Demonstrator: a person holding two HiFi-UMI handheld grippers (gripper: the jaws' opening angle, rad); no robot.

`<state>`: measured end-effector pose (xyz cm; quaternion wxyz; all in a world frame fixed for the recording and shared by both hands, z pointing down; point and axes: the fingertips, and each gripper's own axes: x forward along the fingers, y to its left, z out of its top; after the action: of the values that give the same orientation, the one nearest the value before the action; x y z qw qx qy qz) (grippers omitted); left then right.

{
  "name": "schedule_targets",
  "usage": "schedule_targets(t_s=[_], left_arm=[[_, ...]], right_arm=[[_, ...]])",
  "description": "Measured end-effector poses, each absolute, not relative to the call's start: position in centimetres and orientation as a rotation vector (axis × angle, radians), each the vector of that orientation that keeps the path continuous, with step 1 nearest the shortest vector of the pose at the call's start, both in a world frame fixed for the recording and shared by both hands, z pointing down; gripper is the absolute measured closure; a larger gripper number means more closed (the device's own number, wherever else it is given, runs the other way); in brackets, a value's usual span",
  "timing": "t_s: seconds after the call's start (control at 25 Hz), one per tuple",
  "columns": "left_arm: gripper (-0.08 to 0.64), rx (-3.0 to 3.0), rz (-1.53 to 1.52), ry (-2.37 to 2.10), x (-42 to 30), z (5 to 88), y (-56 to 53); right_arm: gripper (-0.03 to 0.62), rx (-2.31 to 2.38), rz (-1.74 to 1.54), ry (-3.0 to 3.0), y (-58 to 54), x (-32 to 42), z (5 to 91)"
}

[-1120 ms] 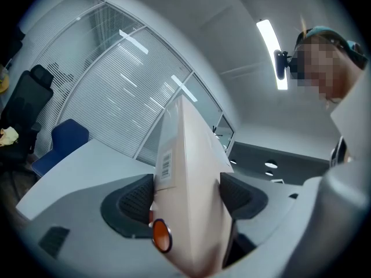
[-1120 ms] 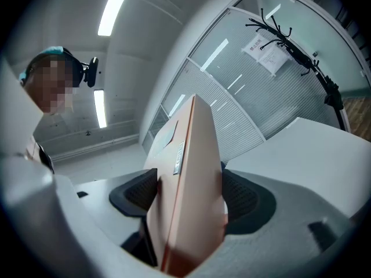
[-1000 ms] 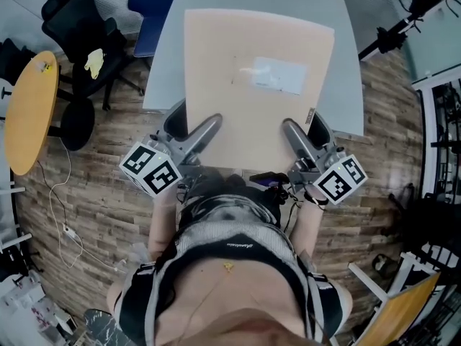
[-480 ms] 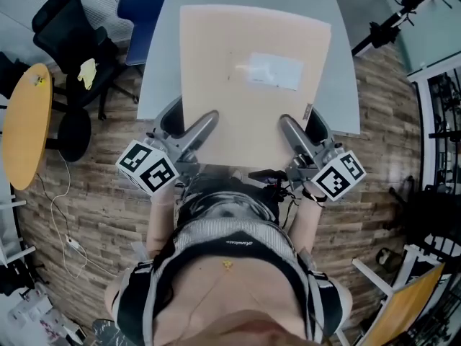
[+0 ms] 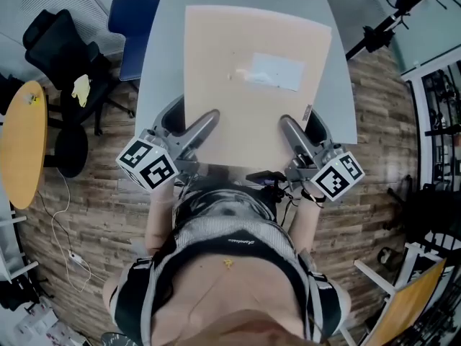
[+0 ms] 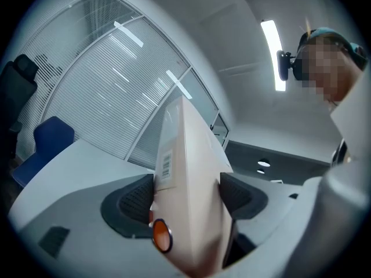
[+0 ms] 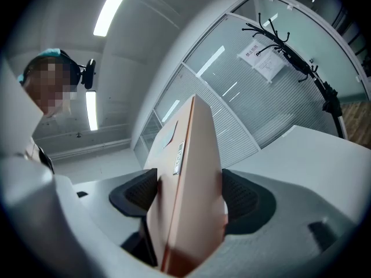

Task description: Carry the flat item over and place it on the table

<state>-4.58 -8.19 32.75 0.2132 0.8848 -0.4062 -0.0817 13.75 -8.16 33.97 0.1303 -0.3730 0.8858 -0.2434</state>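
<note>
Over table (image 5: 162, 49), flat beige box (image 5: 252, 121)

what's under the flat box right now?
The grey table shows past the left, far and right edges of the flat box. Its middle is covered, so anything lying there is hidden. Left gripper and right gripper clamp the near edge.

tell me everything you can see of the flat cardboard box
The flat cardboard box is pale tan, thin, roughly square, with a white label on top and a barcode sticker on one edge. It is held level over the grey table, its near edge clamped by the left gripper and right gripper.
</note>
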Motion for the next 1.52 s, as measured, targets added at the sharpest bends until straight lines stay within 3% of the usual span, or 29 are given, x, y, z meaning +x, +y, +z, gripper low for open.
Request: schedule_targets(t_s=[1.52], left_arm=[[0.209, 2.449, -0.176, -1.014, -7.1, 34.9, -18.9]], right_arm=[[0.262, -1.218, -0.743, 2.513, -17.1, 11.1, 35.9]])
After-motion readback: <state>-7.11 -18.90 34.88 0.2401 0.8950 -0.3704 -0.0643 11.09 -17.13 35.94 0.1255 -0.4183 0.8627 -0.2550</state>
